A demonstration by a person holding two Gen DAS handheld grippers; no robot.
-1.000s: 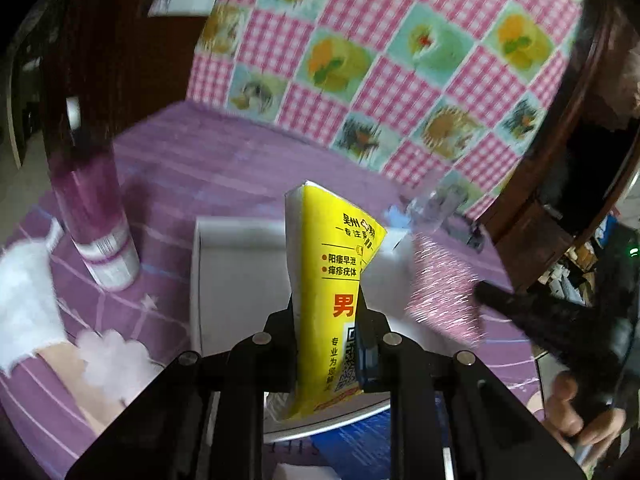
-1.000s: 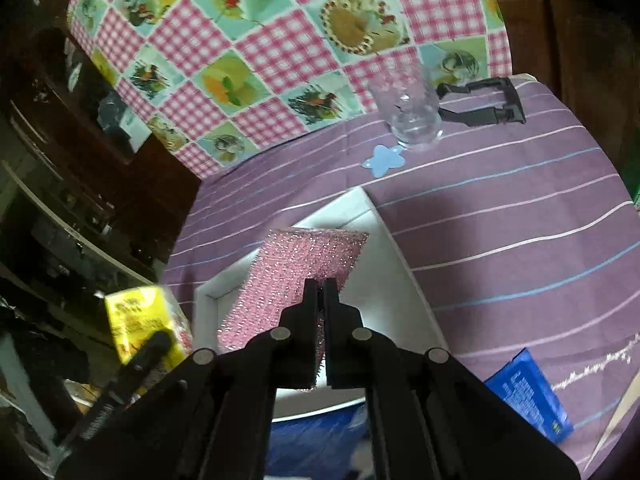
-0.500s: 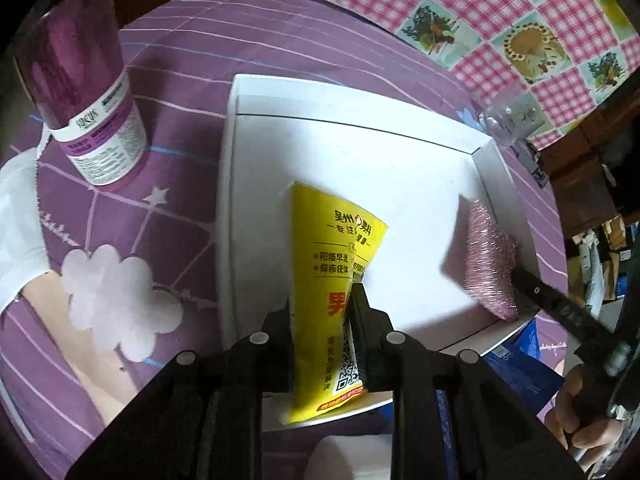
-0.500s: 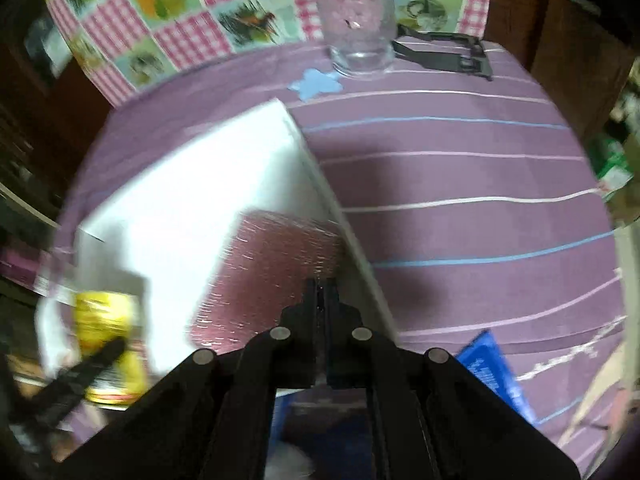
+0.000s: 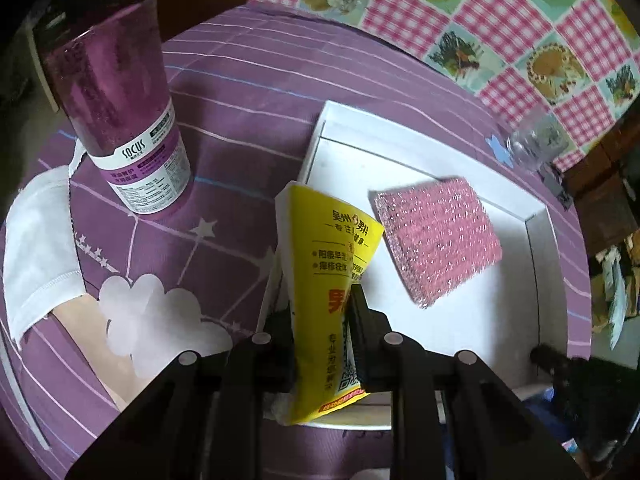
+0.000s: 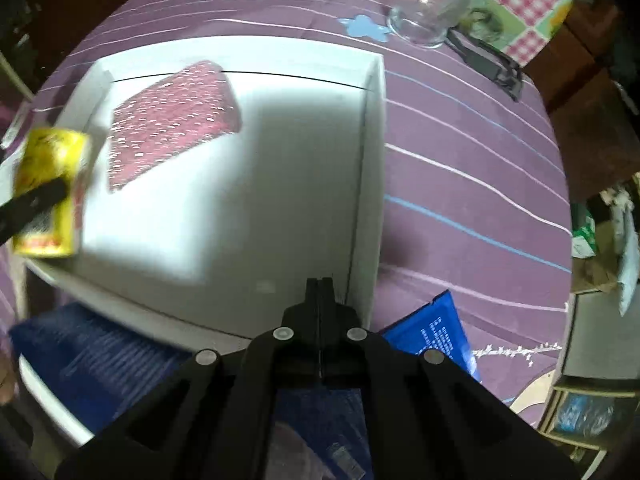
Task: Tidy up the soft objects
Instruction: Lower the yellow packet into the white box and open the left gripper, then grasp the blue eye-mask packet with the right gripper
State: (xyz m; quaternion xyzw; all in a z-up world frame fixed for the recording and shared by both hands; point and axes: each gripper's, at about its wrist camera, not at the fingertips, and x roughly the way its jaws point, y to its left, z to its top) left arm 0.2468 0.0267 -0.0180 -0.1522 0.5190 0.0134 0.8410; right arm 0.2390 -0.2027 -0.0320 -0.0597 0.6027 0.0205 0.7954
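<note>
Left wrist view: looks steeply down along left gripper (image 5: 320, 316), close above near-left corner of white tray (image 5: 536, 220). Right wrist view: looks more steeply down along right gripper (image 6: 319, 284), close over tray's near-right wall (image 6: 370, 168). Shared: tray, pink sponge (image 5: 438, 240) (image 6: 172, 120) ahead, yellow packet (image 5: 332, 280) (image 6: 50, 192), glass (image 5: 536, 146) (image 6: 424, 8) beyond.

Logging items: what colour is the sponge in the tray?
Glittery pink sponge; clearest in the left wrist view.

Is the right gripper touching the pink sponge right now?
Apart. In the right wrist view the right gripper is shut on nothing near the white tray's wall, with bare tray floor between it and the pink sponge.
</note>
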